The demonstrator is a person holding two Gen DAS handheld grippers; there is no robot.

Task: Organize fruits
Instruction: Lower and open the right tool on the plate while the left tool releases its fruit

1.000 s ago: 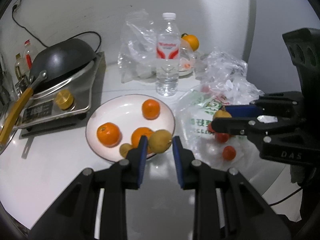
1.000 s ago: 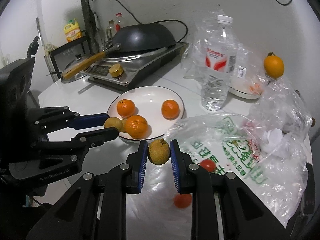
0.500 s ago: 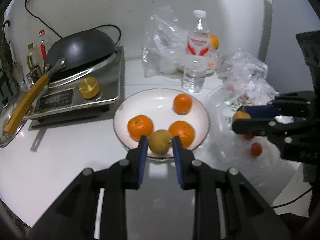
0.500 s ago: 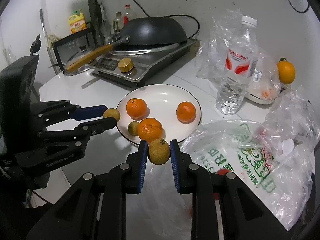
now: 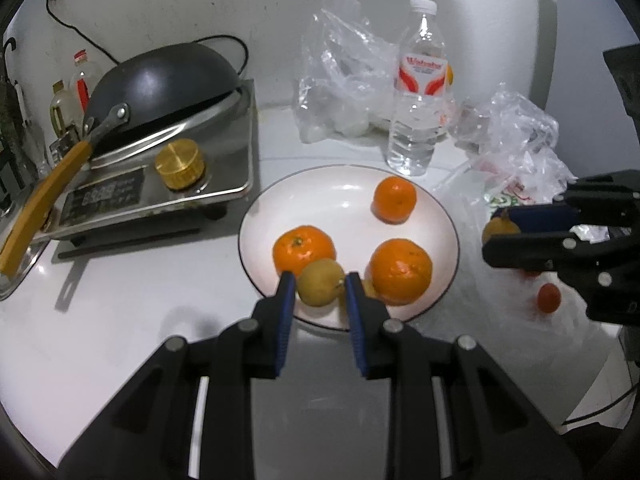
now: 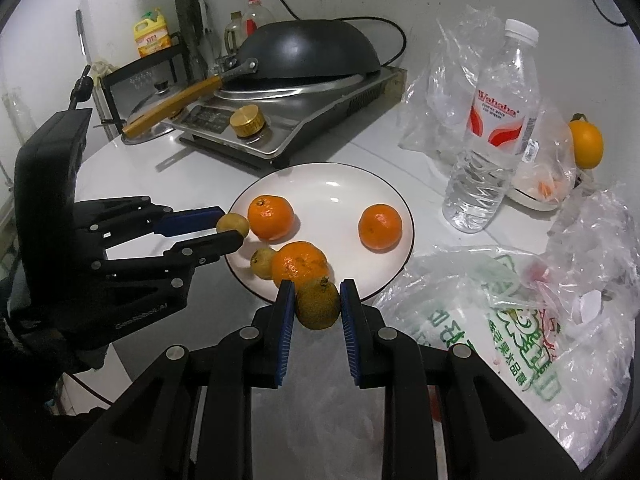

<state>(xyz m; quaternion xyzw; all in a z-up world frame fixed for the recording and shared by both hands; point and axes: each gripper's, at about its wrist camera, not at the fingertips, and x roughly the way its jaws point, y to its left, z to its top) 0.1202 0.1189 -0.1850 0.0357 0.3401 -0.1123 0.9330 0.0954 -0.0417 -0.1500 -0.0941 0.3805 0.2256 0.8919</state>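
A white plate [image 5: 332, 196] [image 6: 340, 180] holds three oranges [image 5: 400, 271] [image 6: 380, 227] and one small yellow-green fruit [image 6: 262, 263]. My left gripper [image 5: 320, 286] is shut on a yellow-green fruit [image 5: 321, 283] just over the plate's near rim, beside an orange [image 5: 303, 249]. My right gripper [image 6: 318, 304] is shut on a brownish-green fruit [image 6: 318, 305] at the plate's near edge. The right wrist view shows the left gripper [image 6: 230, 226] from the side with its fruit [image 6: 233, 225] at the plate's left rim. In the left wrist view the right gripper [image 5: 496, 232] is at the right over the bag.
A printed plastic bag [image 6: 500, 320] with small red tomatoes [image 5: 549, 298] lies right of the plate. A water bottle [image 6: 492, 128] and clear bags [image 5: 340, 88] stand behind. A wok on a cooker [image 6: 304, 80] is at the back left. An orange fruit [image 6: 586, 145] sits far right.
Both grippers have moved left and slightly down toward the plate, each still shut on its fruit. The left one now hangs over the plate's near rim.
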